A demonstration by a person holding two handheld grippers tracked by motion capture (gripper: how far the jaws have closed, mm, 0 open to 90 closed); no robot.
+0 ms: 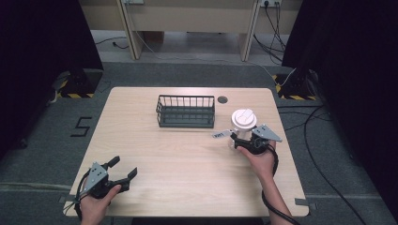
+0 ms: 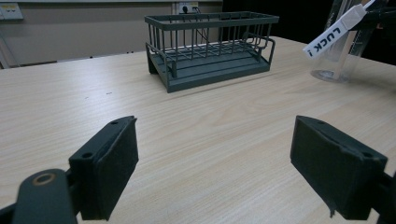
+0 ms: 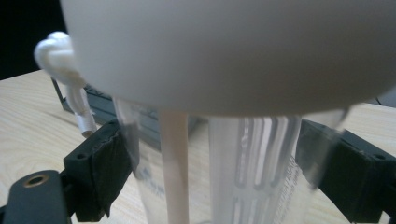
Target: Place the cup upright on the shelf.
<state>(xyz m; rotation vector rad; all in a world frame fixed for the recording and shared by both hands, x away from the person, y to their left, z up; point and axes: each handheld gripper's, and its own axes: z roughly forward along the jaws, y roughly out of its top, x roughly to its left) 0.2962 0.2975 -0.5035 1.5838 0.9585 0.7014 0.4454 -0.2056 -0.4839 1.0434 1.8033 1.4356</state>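
The clear cup with a white lid is found upright at 2 o'clock on the tabletop, between the fingers of the right gripper, which are closed on its wall. The left gripper is held open, well apart at 7 o'clock.

I see a clear plastic cup with a white lid and a pale straw inside. Its white tag carries black letters. My grippers, left and right, are black with grey top plates. The wire basket is dark grey-green, the surface light wood grain.
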